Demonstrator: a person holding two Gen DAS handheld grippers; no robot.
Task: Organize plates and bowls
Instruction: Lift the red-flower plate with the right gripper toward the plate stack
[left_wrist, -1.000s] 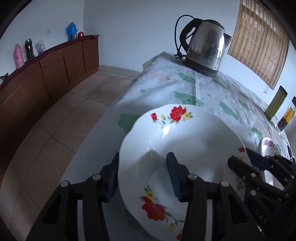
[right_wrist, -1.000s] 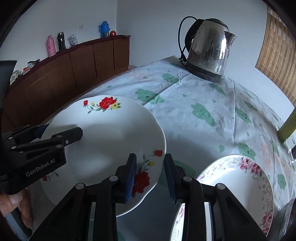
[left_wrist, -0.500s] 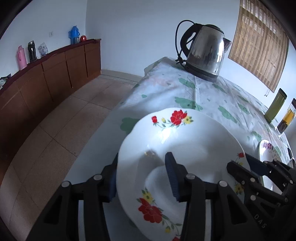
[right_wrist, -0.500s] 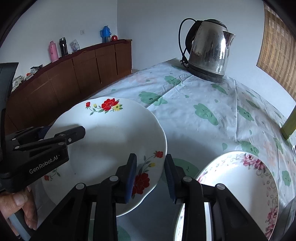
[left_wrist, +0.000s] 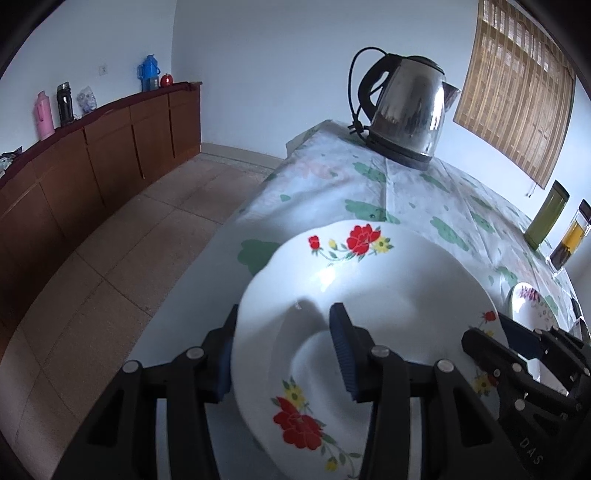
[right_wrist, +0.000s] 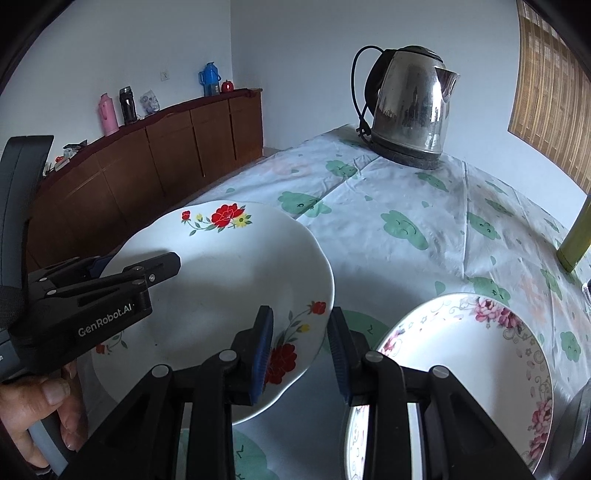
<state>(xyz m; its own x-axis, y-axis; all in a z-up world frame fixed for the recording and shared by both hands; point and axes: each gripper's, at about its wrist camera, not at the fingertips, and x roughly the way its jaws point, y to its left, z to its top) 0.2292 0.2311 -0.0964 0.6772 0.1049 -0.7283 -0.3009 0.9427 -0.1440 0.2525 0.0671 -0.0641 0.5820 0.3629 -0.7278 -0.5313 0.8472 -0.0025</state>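
Note:
A white plate with red flowers is held above the table by both grippers. My left gripper is shut on its left rim, one finger under and one over. My right gripper is shut on its right rim; the plate also shows in the right wrist view. The left gripper shows there at the left, the right gripper shows in the left wrist view at the right. A second plate with pink flowers lies on the table to the right.
A steel electric kettle stands at the far end of the flowered tablecloth. A green bottle and a jar of amber liquid stand at the right edge. A wooden sideboard runs along the left wall.
The red-flowered plate has risen a little with both grippers on it. The pink-flowered plate has not moved.

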